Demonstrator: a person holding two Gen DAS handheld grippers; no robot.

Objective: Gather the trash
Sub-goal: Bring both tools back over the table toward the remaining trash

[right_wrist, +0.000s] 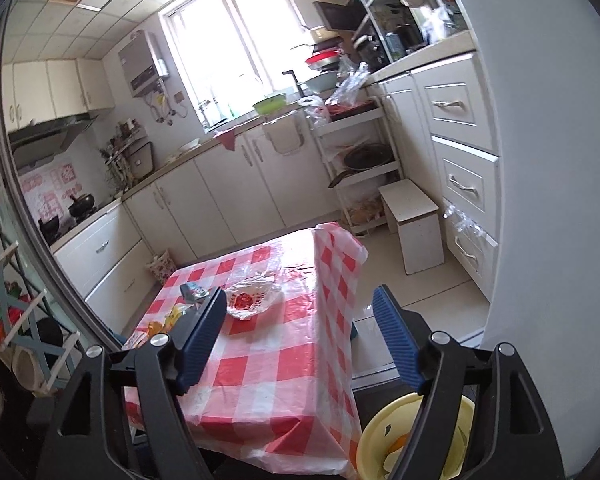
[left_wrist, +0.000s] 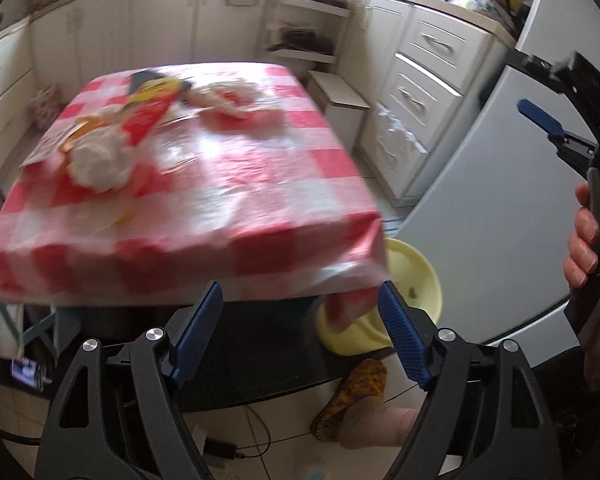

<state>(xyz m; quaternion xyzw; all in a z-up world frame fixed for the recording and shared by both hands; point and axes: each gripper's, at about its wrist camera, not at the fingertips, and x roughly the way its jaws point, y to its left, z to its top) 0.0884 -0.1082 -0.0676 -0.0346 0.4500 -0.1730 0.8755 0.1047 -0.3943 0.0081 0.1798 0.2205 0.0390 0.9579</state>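
Red-checked tablecloth (left_wrist: 228, 184) overhanging table edge, yellow bin (right_wrist: 380, 440) below corner, both grippers' fingers apart, empty.

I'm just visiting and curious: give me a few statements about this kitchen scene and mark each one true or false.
1. The table wears a red and white checked cloth. True.
2. The left gripper is clamped on a piece of trash. False: its jaws are open with nothing between them.
3. A yellow bin stands on the floor by the table's corner. True.
4. The table has been cleared of trash. False: a crumpled white tissue and a red and yellow wrapper lie on it.
5. The right gripper is open. True.
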